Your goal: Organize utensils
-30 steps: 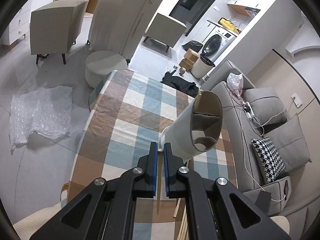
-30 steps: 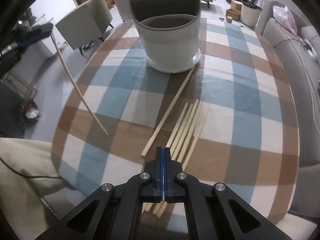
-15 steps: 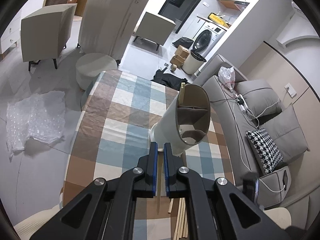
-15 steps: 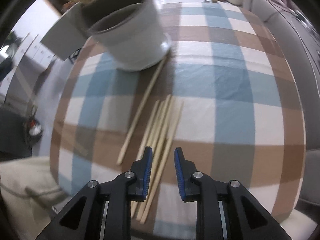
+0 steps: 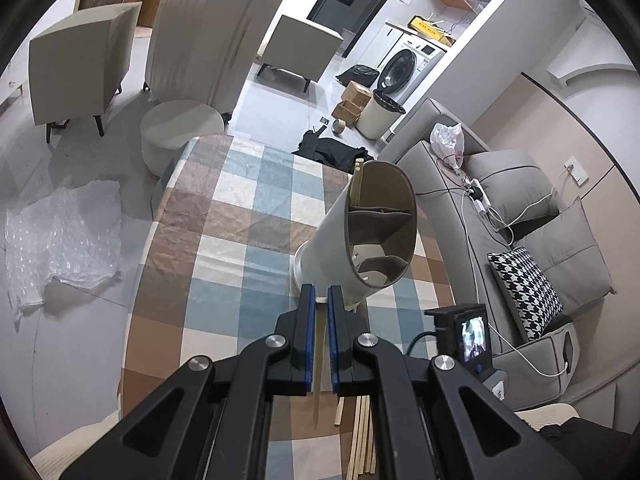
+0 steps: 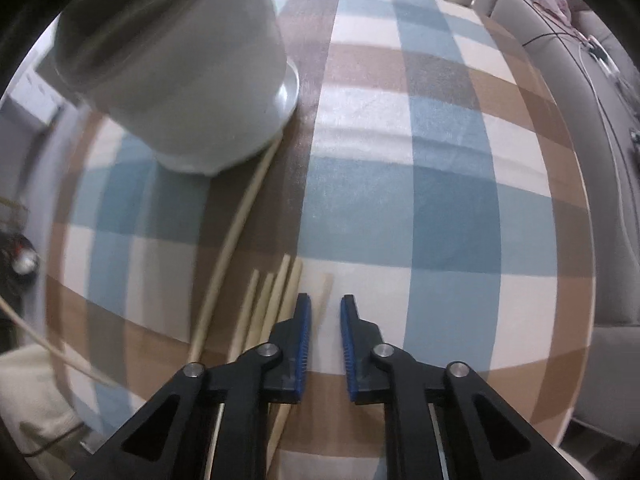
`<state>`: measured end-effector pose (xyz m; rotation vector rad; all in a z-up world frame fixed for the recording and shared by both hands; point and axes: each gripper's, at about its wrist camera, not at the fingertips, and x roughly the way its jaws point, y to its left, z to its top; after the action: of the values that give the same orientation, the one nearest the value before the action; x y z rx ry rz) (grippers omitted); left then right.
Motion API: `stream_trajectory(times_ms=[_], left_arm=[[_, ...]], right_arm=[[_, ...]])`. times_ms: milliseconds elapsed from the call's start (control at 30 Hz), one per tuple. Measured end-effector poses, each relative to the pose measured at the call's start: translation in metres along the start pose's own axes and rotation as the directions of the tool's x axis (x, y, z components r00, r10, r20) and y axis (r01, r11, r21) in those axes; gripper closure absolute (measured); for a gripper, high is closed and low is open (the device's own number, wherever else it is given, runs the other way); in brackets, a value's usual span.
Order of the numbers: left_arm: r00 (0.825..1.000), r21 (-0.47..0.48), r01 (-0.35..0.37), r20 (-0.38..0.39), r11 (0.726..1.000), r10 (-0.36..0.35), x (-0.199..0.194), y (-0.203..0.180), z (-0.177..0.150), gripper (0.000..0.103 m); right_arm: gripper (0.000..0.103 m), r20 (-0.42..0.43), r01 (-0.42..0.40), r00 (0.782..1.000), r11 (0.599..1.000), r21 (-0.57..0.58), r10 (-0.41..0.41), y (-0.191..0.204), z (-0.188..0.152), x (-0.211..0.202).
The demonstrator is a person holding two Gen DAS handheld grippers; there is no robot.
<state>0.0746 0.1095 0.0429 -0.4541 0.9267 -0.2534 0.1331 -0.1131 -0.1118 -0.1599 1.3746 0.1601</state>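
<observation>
A white cylindrical utensil holder (image 5: 360, 236) with brown dividers stands on the checked tablecloth (image 5: 240, 240), with chopsticks (image 5: 357, 184) in its far compartment. My left gripper (image 5: 321, 296) is shut on a single wooden chopstick (image 5: 318, 368), held above the table just in front of the holder. Several loose chopsticks (image 6: 276, 300) lie on the cloth below the holder (image 6: 180, 72). My right gripper (image 6: 323, 308) is open and low over their right edge, one chopstick (image 6: 325, 292) lying between its jaws. One long chopstick (image 6: 236, 236) runs from the holder's base.
A grey sofa (image 5: 520, 220) with cushions runs along the table's right side. Armchairs (image 5: 76, 64), a round stool (image 5: 180, 132) and bubble wrap (image 5: 60, 232) are on the floor to the left. The right gripper's camera unit (image 5: 464, 332) shows in the left wrist view.
My right gripper opened and dropped forward onto the loose chopsticks. My left gripper, still holding its chopstick, drew back slightly from the holder.
</observation>
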Motion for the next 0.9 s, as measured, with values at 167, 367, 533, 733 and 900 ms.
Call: stream_trajectory(times_ms=[167,367,533,733,900], left_arm=[[1.0,-0.005,0.0,0.001,1.0,0.0,0.0,-0.001,0.002,0.102],[1.0,0.016,-0.011,0.007,1.0,0.011,-0.001,-0.008,0.001,0.102],[1.0,0.054,-0.025,0.016,0.998,0.024,-0.004,-0.02,0.0,0.102],[0.999,0.094,-0.037,0.014,0.995,0.036,-0.005,-0.04,-0.002,0.102],[0.999,0.135,-0.046,0.015,0.99,0.044,-0.01,-0.061,-0.006,0.102]], right_arm=[[0.099,0.022,0.061,0.998,0.997,-0.047,-0.06,0.013,-0.003,0.004],[0.101,0.095,0.042,0.995,0.997,-0.06,-0.036,0.017,-0.01,0.002],[0.101,0.226,-0.047,0.973,0.999,-0.026,0.052,0.006,-0.015,-0.03],[0.101,0.416,-0.176,0.892,0.983,-0.045,0.179,-0.013,-0.039,-0.085],[0.101,0.513,-0.231,0.825,0.97,-0.079,0.238,-0.024,-0.048,-0.115]])
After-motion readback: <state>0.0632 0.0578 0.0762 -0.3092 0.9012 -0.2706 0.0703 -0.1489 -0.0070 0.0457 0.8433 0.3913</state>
